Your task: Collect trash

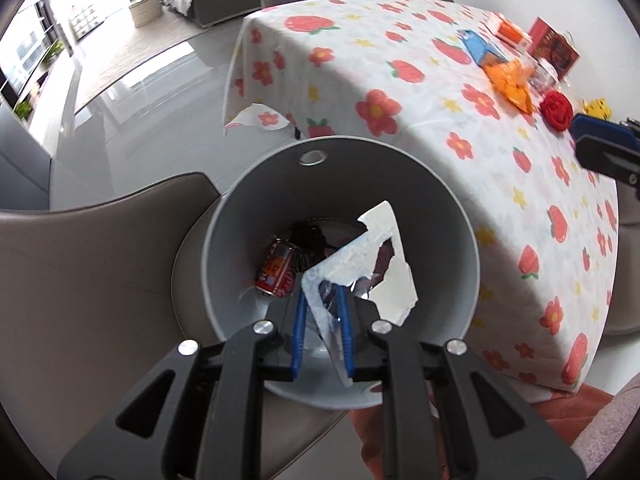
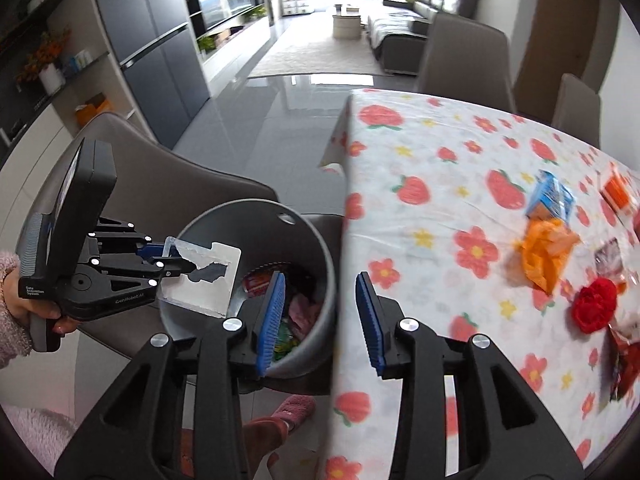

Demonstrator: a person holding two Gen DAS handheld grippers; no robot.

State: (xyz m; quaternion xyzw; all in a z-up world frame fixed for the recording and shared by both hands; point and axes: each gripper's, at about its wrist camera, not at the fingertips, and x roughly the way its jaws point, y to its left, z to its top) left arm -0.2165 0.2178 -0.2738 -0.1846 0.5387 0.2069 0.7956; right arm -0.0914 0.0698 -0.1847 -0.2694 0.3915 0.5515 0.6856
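Observation:
My left gripper is shut on a torn white cardboard package and holds it over the mouth of a grey round bin. The bin holds a red can and dark scraps. In the right wrist view the left gripper holds the package above the bin. My right gripper is open and empty, above the table edge beside the bin. More trash lies on the table: an orange wrapper, a red crumpled ball, a blue packet.
The table wears a floral cloth. A brown chair stands under the bin. An orange box and a red card sit at the table's far side. A slippered foot is on the floor below.

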